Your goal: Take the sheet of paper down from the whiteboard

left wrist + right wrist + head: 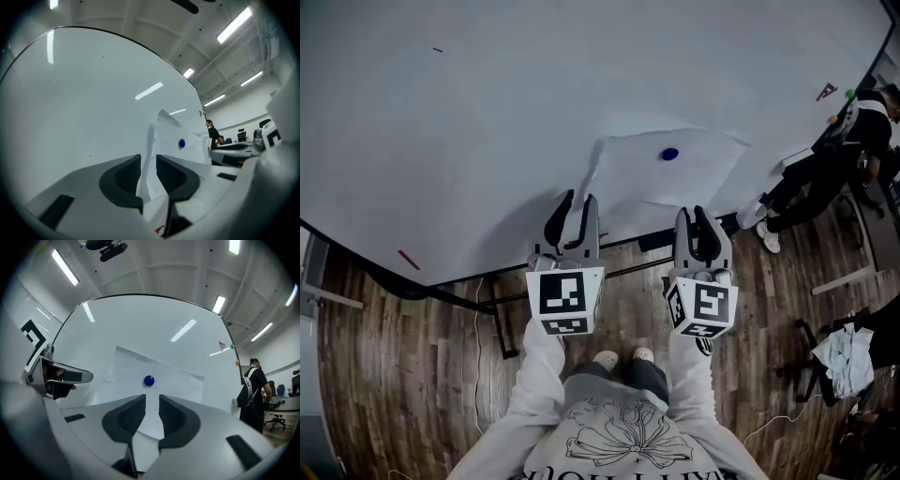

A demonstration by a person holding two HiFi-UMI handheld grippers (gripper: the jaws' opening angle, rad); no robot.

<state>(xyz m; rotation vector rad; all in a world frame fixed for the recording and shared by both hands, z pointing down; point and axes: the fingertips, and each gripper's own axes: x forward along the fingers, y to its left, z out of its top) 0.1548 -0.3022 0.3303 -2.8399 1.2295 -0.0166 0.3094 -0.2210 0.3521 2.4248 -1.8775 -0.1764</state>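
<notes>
Now, below the blue magnet [669,154] pinning the sheet of paper [694,178] to the whiteboard [487,112], our left gripper [577,204] and right gripper [696,221] straddle its edge, jaws apart; we should clamp squarely, then pull

Standing person [842,150], office chair [839,361], dark wooden floor [412,375]

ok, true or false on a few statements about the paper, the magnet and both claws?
1. A blue magnet pins the sheet of paper to the whiteboard. True.
2. The sheet is already off the board. False: the magnet holds it there.
3. The left claw has its jaws apart around the sheet's lifted left edge. True.
4. The right claw grips the magnet. False: only the sheet's bottom edge sits between its parted jaws; the magnet is above them.
</notes>
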